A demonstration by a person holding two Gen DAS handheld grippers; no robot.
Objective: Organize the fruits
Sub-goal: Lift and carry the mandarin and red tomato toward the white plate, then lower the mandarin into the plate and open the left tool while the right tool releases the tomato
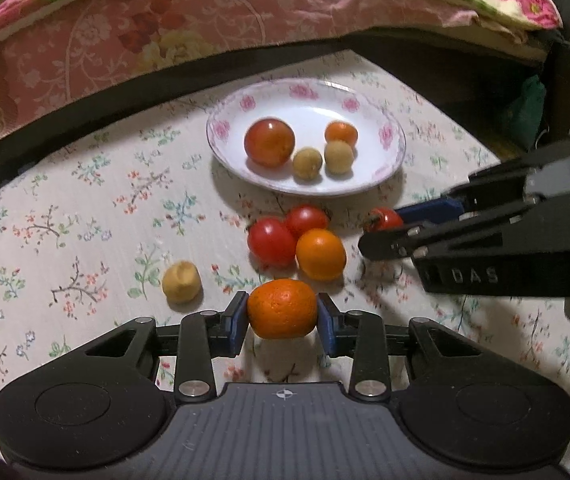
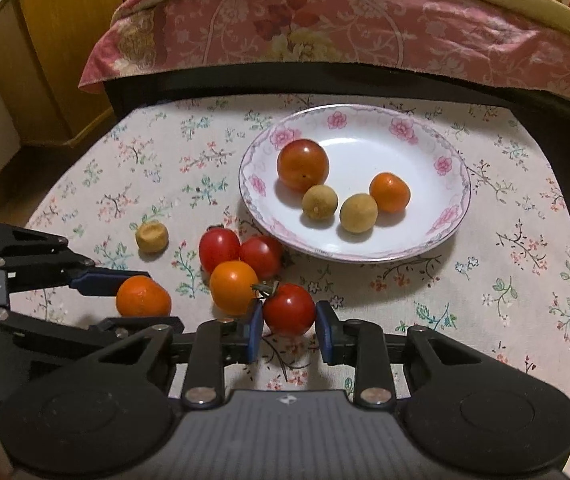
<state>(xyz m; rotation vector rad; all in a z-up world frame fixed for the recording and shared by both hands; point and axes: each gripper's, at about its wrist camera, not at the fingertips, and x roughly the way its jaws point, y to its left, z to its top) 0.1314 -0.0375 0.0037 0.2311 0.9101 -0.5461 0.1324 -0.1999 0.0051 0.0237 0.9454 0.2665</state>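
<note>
My left gripper (image 1: 282,314) is shut on a small orange mandarin (image 1: 282,309), held just above the cloth; the pair also shows in the right wrist view (image 2: 143,296). My right gripper (image 2: 289,314) has its blue pads against a red cherry tomato (image 2: 289,309) with a green stem; it also shows in the left wrist view (image 1: 385,219). A white plate with pink flowers (image 1: 385,136) (image 2: 441,168) holds a large tomato (image 2: 303,165), two tan longans (image 2: 320,202) and a small orange fruit (image 2: 390,192).
On the floral tablecloth (image 2: 505,280) lie two red tomatoes (image 2: 241,250), an orange tomato (image 2: 233,287) and a dented tan longan (image 2: 151,236). A bed with pink covers (image 2: 365,28) runs behind the table. A wooden cabinet (image 2: 53,52) stands far left.
</note>
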